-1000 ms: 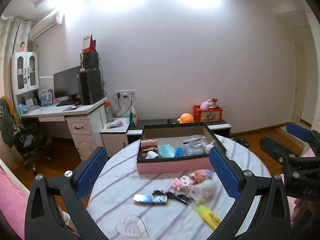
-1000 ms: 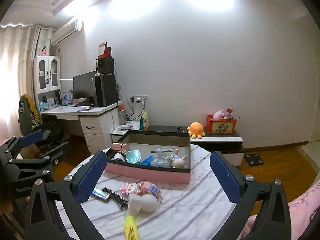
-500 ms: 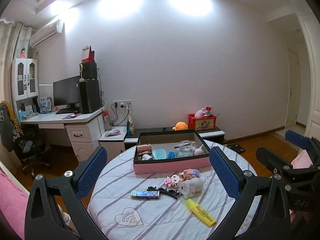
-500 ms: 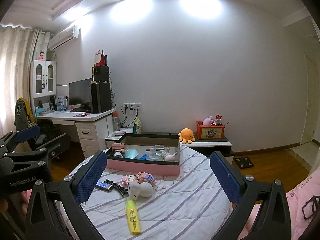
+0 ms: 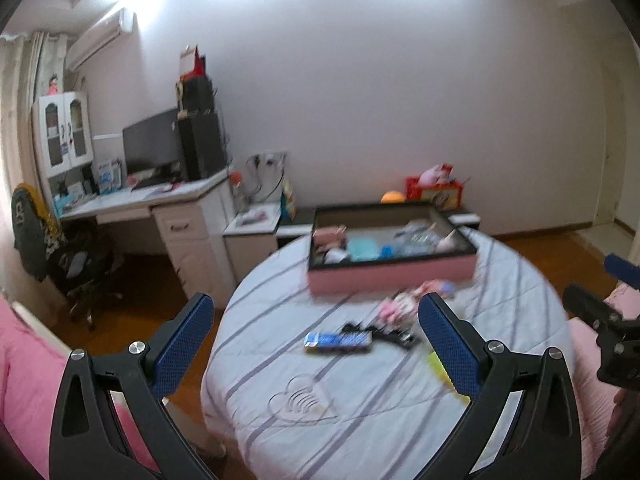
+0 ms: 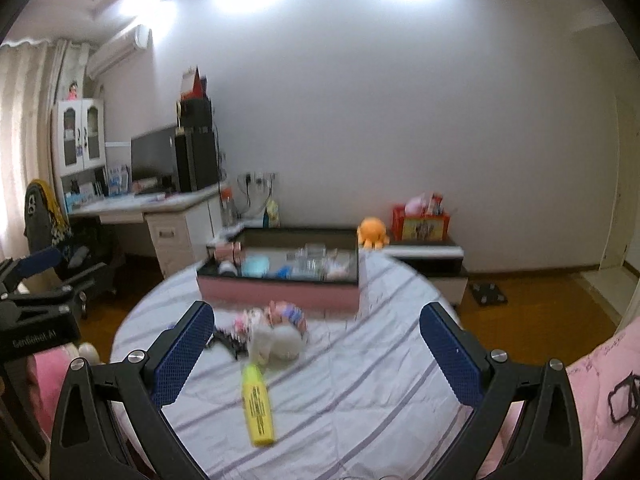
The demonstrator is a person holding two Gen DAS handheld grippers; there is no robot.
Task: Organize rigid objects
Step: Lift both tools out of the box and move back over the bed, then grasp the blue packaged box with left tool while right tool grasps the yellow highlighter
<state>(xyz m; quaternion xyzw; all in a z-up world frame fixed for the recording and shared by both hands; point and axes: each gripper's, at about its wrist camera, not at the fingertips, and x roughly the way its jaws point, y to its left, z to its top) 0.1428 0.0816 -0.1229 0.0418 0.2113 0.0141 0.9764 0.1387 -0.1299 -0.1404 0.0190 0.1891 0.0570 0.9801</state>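
Round striped-cloth table [image 6: 360, 392] | yellow plastic highlighter [image 6: 258, 410] just ahead, left of centre of right claw [image 6: 312, 352], long axis toward claw | both claws spread, empty; left claw [image 5: 312, 344] farther

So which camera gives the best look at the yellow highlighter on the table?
The right wrist view: the yellow highlighter lies whole between the open fingers. In the left wrist view only a blurred sliver shows beside a blue fingertip pad.

Black claw [image 5: 316, 344] frames, blue textured pads [image 5: 182, 346], silver screws
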